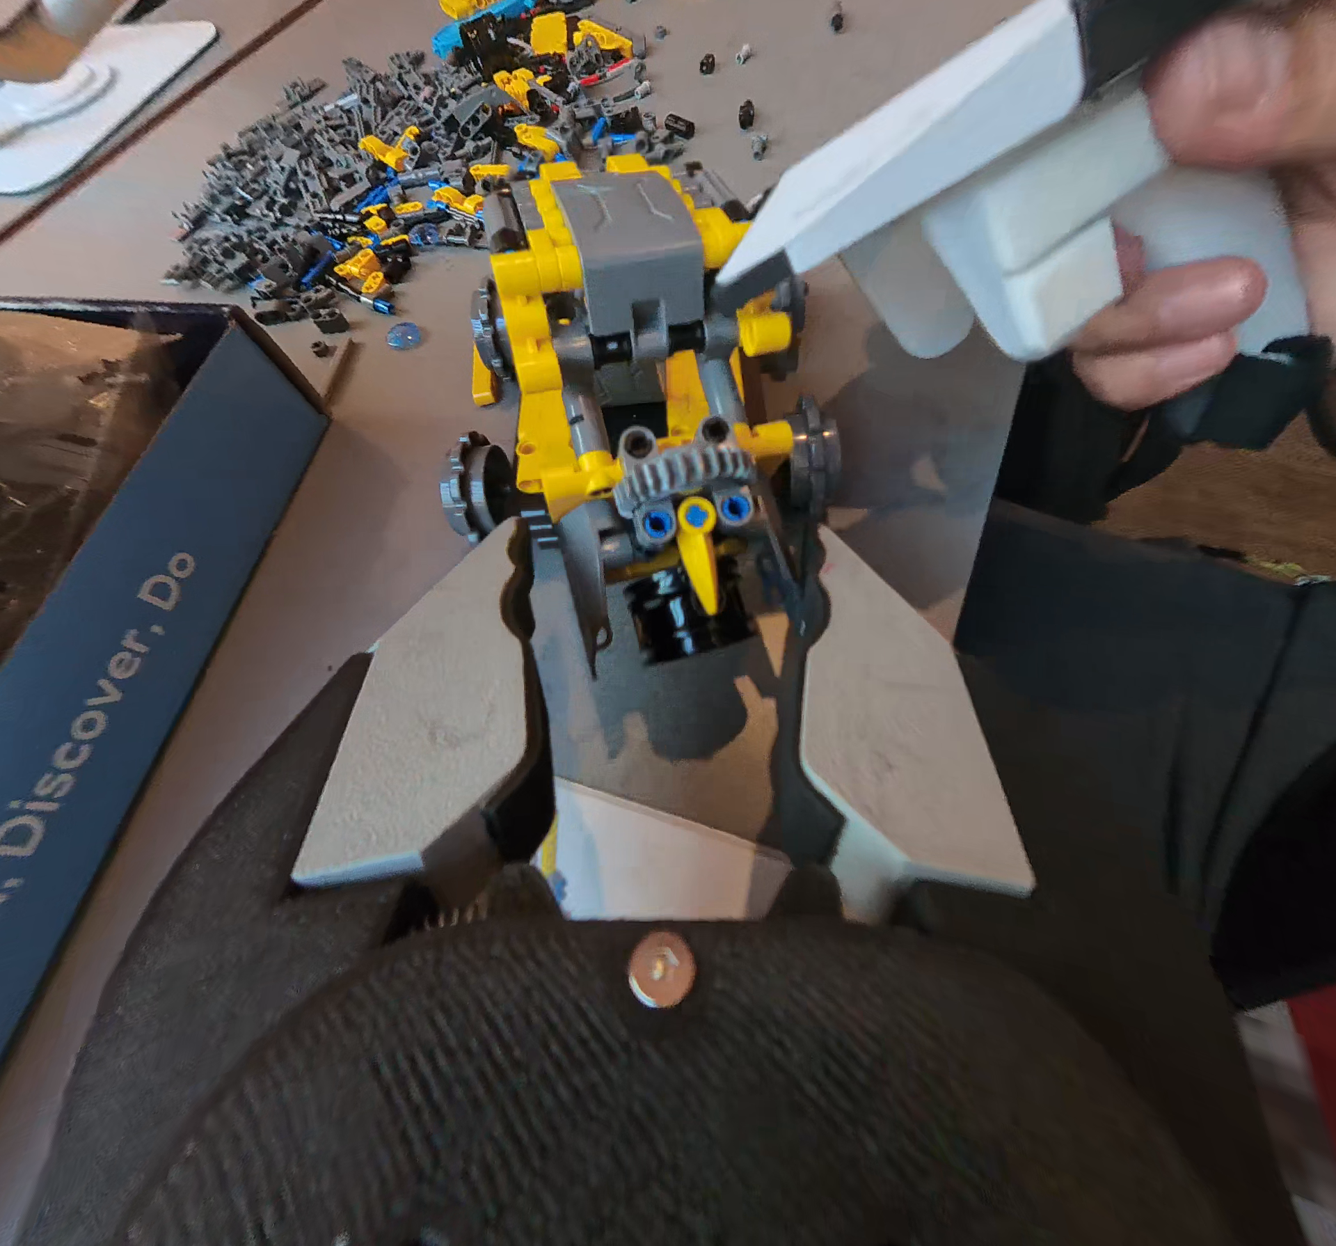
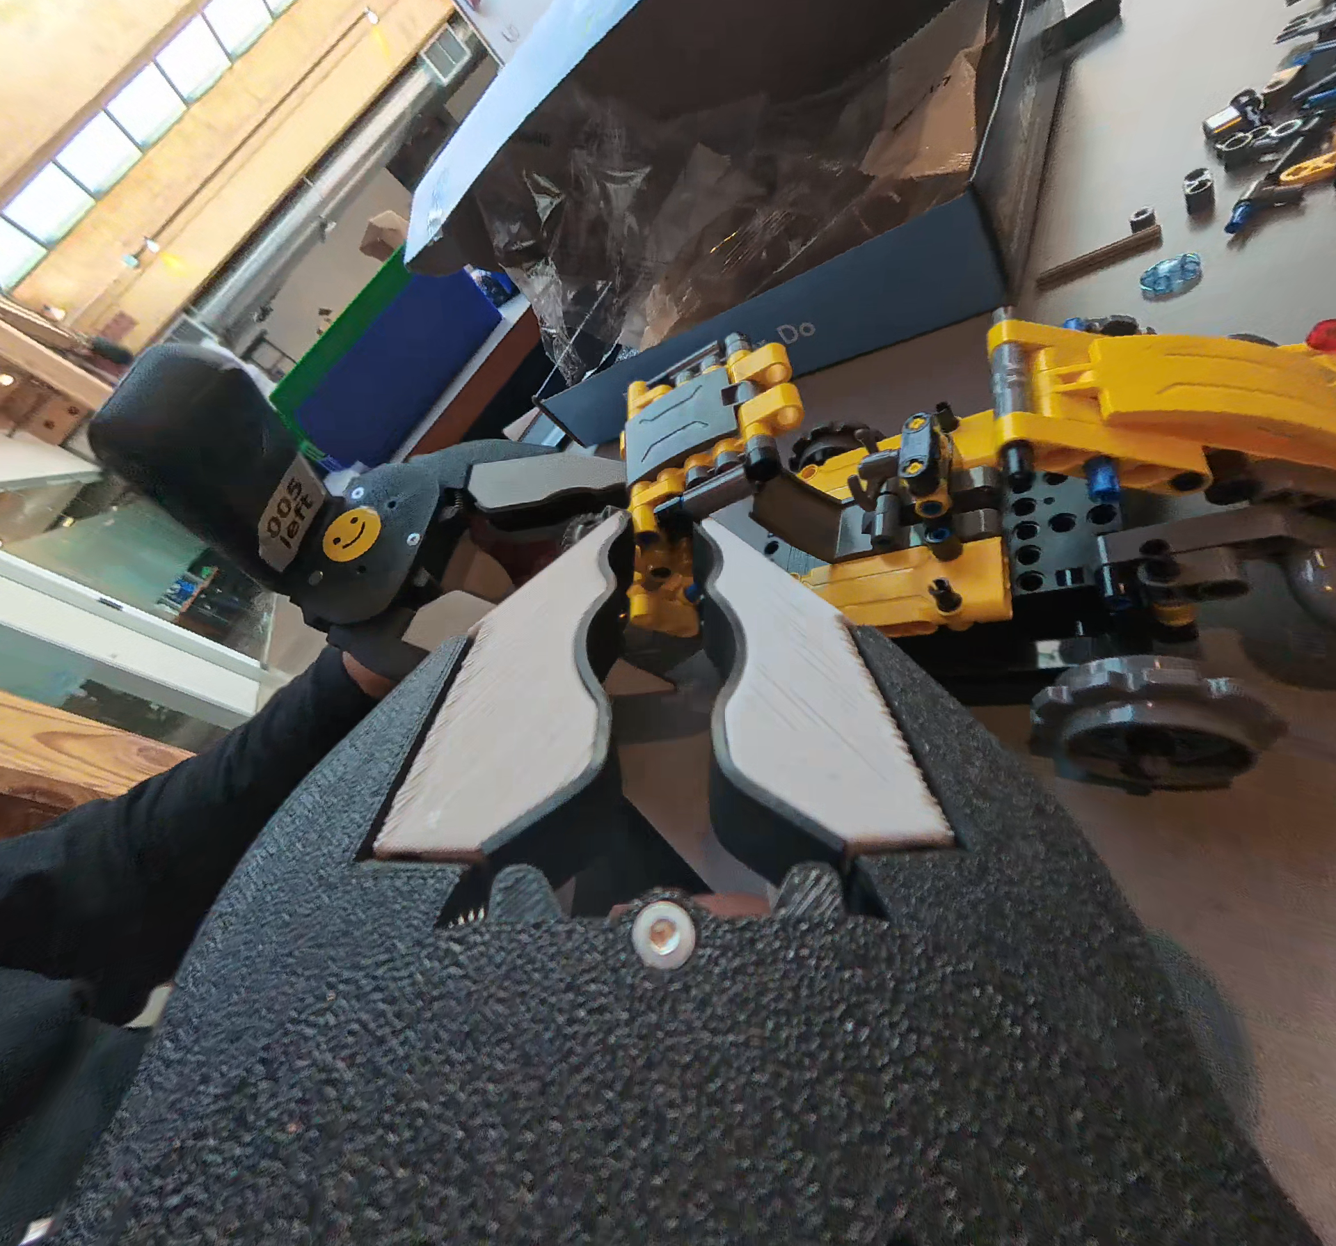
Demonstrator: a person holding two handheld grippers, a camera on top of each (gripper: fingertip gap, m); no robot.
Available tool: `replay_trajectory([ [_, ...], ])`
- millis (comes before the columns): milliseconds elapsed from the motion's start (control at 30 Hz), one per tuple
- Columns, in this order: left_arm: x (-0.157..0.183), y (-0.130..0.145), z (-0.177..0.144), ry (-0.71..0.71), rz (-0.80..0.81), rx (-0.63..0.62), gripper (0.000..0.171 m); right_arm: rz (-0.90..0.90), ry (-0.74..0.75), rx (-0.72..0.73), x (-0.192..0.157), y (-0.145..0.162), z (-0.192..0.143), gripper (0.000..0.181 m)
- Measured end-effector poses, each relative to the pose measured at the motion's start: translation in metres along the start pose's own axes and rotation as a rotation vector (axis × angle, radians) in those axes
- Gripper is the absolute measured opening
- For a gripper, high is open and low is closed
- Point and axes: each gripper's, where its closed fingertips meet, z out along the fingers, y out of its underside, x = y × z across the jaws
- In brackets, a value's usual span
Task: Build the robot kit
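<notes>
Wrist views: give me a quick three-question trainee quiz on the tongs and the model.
1. True or false: the brick vehicle model sits inside the open box.
2. What is between the right tongs? A) a yellow section of the model B) a loose blue pin C) a box flap
3. Fill in: the gear just beyond the left tongs is ___ in colour.

Key: 1 false, it stands on the table beside the box; 2 A; 3 grey.

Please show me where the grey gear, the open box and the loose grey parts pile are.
grey gear [image 1: 685, 472], left wrist view, toothed rim.
open box [image 2: 853, 304], right wrist view, dark front wall.
loose grey parts pile [image 1: 289, 177], left wrist view, pile middle.
</notes>
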Motion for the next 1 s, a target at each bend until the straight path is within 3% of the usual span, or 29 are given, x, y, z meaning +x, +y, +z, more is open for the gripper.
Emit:
replay_trajectory([
  [200, -0.009, 0.001, -0.018, -0.028, 0.084, -0.031, 0.077, 0.085, -0.025, 0.037, 0.002, -0.004, -0.001, 0.013],
  [367, -0.001, -0.006, -0.024, 0.089, -0.078, -0.060, 0.082, 0.147, -0.033, 0.066, 0.002, 0.000, 0.005, 0.007],
  [467, -0.002, 0.002, -0.014, 0.055, -0.108, -0.113, 0.085, 0.193, -0.048, 0.102, 0.001, 0.001, 0.007, 0.005],
  [633, 0.006, 0.017, -0.003, 0.014, -0.208, -0.169, 0.077, 0.199, -0.031, 0.131, 0.001, 0.003, 0.007, 0.005],
  [733, 0.006, 0.006, -0.010, -0.022, -0.143, -0.084, 0.056, 0.233, -0.050, 0.147, -0.002, 0.002, 0.008, 0.006],
  [800, 0.000, 0.003, -0.011, -0.052, -0.080, -0.079, 0.055, 0.242, -0.061, 0.146, -0.003, 0.003, 0.009, 0.006],
  [1000, 0.004, -0.001, -0.005, 0.033, -0.110, -0.099, 0.046, 0.198, -0.038, 0.142, -0.004, 0.002, 0.008, 0.012],
])
